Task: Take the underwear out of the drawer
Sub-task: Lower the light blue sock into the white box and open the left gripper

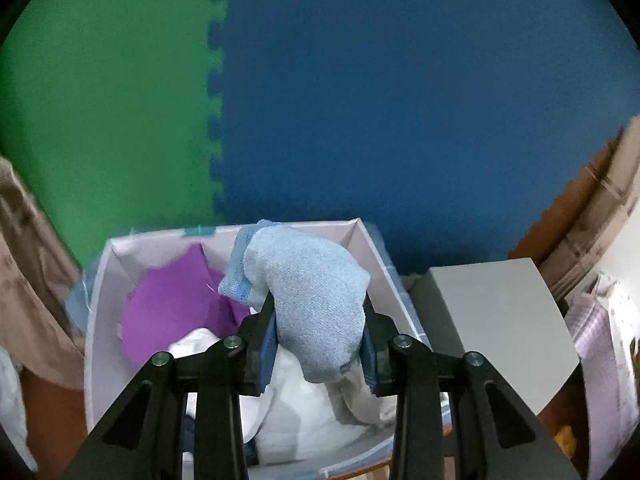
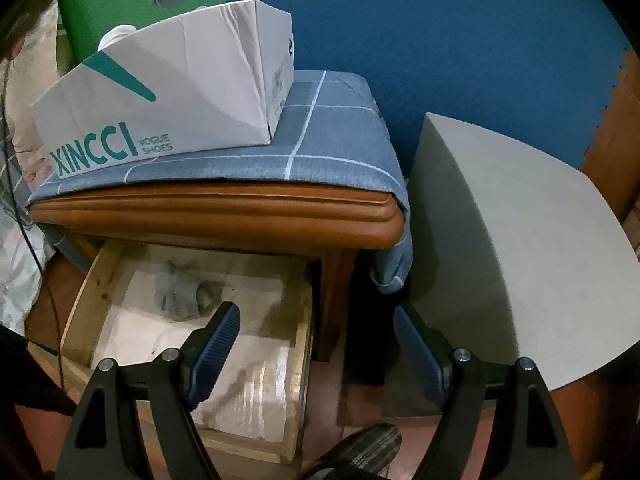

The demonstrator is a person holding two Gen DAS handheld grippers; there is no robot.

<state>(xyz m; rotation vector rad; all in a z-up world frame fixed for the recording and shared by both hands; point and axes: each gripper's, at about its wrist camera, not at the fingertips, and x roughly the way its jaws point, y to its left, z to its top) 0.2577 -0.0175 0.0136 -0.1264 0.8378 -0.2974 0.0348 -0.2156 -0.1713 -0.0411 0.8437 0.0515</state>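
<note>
Left tongs (image 1: pixel 320 340) are clamped on a light blue pair of underwear (image 1: pixel 316 300) right over the white shoebox (image 1: pixel 100 320), with a loose end dangling, so it could snag the rim or flop outside. Right tongs (image 2: pixel 316 348) hang apart and empty over the open drawer (image 2: pixel 300 340), where another grey piece (image 2: pixel 180 294) lies further back and could get forgotten.

The underwear (image 1: pixel 316 300) is soft knitted cloth, the shoebox (image 2: pixel 180 92) matt creased cardboard, the nightstand (image 2: pixel 224 216) glossy varnished wood (its drawer (image 2: pixel 84 300) raw, unfinished wood).
</note>
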